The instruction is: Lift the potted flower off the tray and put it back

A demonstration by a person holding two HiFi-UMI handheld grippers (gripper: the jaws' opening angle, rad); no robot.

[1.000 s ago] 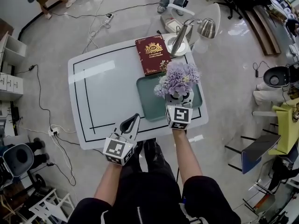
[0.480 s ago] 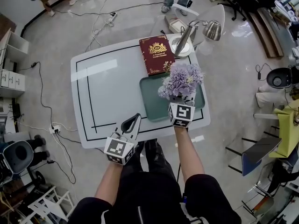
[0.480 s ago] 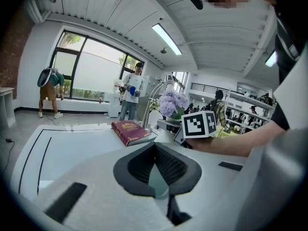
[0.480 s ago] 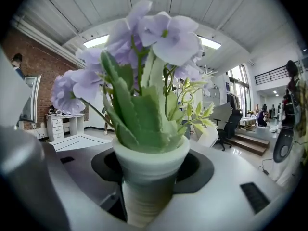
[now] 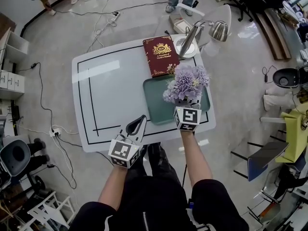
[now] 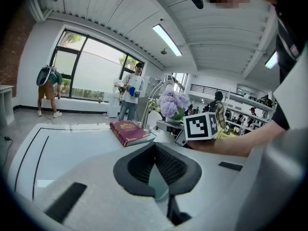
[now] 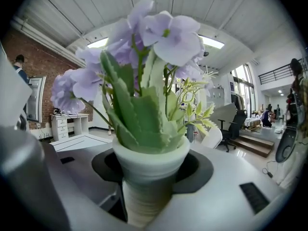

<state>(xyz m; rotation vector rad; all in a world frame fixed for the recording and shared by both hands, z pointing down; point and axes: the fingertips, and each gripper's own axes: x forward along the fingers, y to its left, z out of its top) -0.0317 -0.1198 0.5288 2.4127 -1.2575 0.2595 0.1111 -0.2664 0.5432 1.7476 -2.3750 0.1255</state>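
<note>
As right gripper [image 5: 186, 105] jaws close, not yet tight, beneath the rim of the seemingly light, top-heavy potted flower [image 5: 186, 81], left gripper [image 5: 141, 120] sits pinched together.

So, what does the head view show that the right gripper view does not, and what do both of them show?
Only the head view: the red book, the green tray, the desk lamp and the left claw, shut and empty at the table's near edge. Only the right gripper view: the pot's white ribbed body between the jaws of the right claw, which have just been closing around it. Both: the purple flowers and part of the white table.
</note>
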